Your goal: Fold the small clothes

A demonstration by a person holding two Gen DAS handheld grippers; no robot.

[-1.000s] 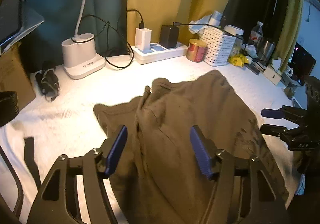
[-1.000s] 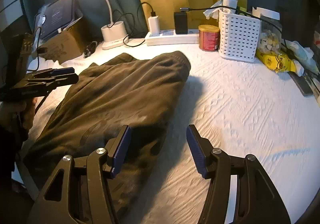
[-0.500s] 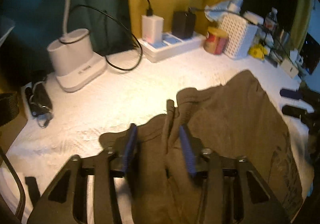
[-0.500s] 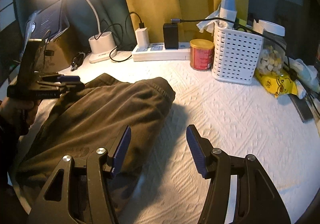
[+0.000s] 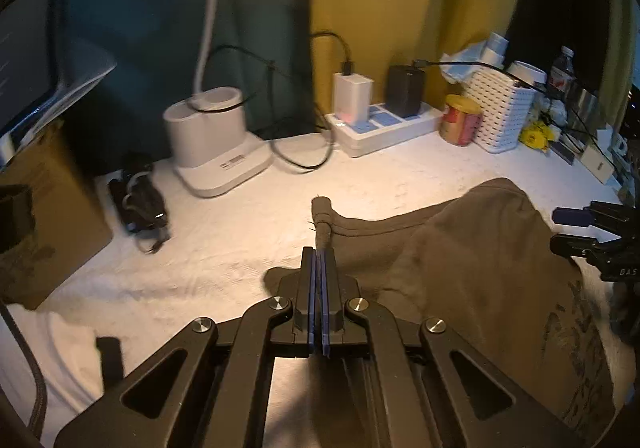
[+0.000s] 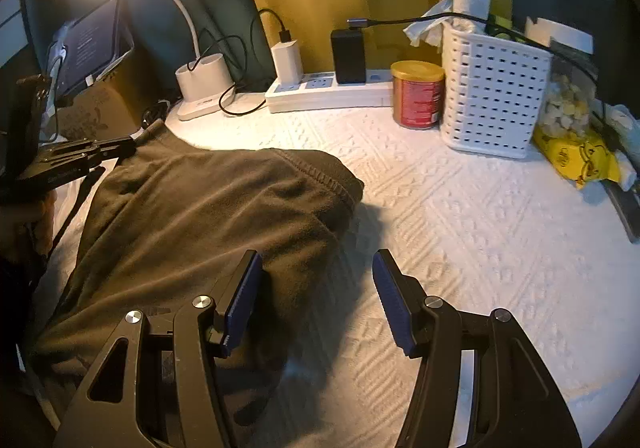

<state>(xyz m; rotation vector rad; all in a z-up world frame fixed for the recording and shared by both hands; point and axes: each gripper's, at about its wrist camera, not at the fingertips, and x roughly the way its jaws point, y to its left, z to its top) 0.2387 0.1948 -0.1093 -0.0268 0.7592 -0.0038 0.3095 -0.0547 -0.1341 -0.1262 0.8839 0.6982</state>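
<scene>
While my left gripper (image 5: pixel 319 268) is pinching the brown garment's (image 6: pixel 208 216) corner, I am holding my right gripper (image 6: pixel 316 292) wide above the white tabletop (image 6: pixel 460 232), gripping nothing.

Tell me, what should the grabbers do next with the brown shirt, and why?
Probably close the right gripper on the shirt edge beneath it. The left gripper already pinches its corner, while the right one is open, holding nothing.
</scene>
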